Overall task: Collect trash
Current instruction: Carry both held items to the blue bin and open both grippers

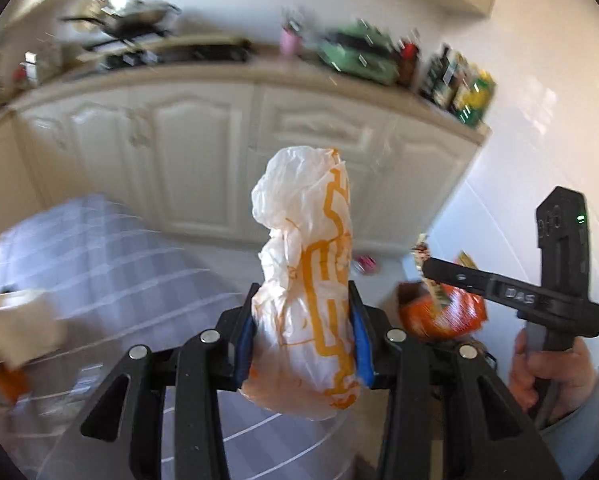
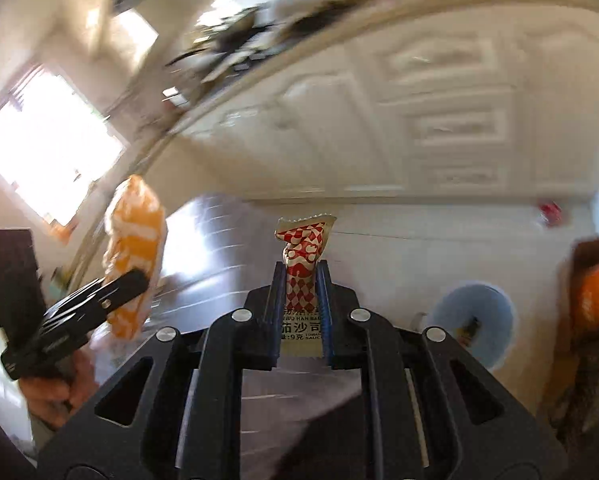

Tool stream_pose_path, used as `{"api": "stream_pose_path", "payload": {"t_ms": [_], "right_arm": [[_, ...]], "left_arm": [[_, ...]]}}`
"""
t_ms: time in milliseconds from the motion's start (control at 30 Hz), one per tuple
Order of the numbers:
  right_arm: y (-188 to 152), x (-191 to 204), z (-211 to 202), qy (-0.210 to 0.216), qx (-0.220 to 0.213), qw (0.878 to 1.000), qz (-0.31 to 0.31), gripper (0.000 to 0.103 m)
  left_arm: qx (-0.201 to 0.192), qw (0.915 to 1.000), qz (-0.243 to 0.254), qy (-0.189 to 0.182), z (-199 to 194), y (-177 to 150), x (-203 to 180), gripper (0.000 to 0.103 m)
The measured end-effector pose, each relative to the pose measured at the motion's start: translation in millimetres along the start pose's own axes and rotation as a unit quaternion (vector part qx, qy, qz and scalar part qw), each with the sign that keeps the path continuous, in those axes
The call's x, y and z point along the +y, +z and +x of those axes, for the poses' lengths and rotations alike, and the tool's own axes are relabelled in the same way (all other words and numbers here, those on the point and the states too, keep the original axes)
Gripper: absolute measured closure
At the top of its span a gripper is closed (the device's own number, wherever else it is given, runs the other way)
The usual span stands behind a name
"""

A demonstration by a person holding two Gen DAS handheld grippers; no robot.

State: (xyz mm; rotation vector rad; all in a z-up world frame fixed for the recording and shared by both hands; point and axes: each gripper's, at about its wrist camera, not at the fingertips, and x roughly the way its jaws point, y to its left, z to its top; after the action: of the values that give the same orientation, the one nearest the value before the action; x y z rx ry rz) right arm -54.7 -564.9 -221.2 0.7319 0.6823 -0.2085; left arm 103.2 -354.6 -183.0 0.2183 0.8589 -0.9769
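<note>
The left tool (image 1: 303, 332) clamps a crumpled orange-and-white wrapper (image 1: 305, 280); only the right view shows the right tool (image 2: 301, 300) pinching a checkered sauce packet (image 2: 304, 256).

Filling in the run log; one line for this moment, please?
left gripper: shut on crumpled wrapper | right gripper: shut on sauce packet

Ahead of both grippers the white cabinet doors (image 1: 203, 152) close off the far side, with the crowded surface (image 1: 235, 70) above them. Between the left gripper (image 1: 303, 340) and the right gripper (image 2: 301, 304) there is an open gap of air. Below lies the checked cloth (image 1: 111, 256), mostly bare. An orange bag (image 1: 443, 316) stands just right of the left gripper, and a pale blue bin (image 2: 487, 320) sits low right under the right gripper.
</note>
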Motion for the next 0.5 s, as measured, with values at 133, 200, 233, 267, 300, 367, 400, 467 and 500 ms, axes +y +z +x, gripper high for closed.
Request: {"api": "stream_pose_path", "payload": {"t_ms": [133,200,233,267,300,367,400,467,500], "right_arm": [[-8,-64,16,-0.037,0.019,0.997,0.062,0.087],[-13,-91,26,-0.045,0.030,0.994,0.091,0.087],[-16,-105,34,-0.048,0.036,0.992,0.109,0.087],[-19,-113,40,-0.049,0.040,0.991,0.122,0.087],[-22,-125,46,-0.051,0.045,0.988,0.137,0.087],[-25,-139,54,-0.054,0.053,0.985,0.156,0.087],[-25,-147,60,-0.053,0.056,0.983,0.166,0.087],[-25,-156,67,-0.055,0.060,0.981,0.179,0.087],[-25,-161,69,-0.055,0.062,0.980,0.183,0.087]], "left_arm": [[0.066,0.9973,0.020,-0.025,75,3,-42,0.064],[0.096,0.9946,0.027,-0.031,106,0,-58,0.064],[0.115,0.9923,0.031,-0.033,124,-2,-66,0.064],[0.132,0.9901,0.033,-0.034,140,-5,-71,0.063],[0.147,0.9880,0.033,-0.034,155,-7,-77,0.063],[0.182,0.9823,0.027,-0.033,186,-14,-82,0.063],[0.196,0.9798,0.023,-0.033,198,-17,-84,0.063],[0.219,0.9751,0.020,-0.027,223,-22,-88,0.063],[0.228,0.9732,0.022,-0.024,231,-24,-89,0.063]]}}
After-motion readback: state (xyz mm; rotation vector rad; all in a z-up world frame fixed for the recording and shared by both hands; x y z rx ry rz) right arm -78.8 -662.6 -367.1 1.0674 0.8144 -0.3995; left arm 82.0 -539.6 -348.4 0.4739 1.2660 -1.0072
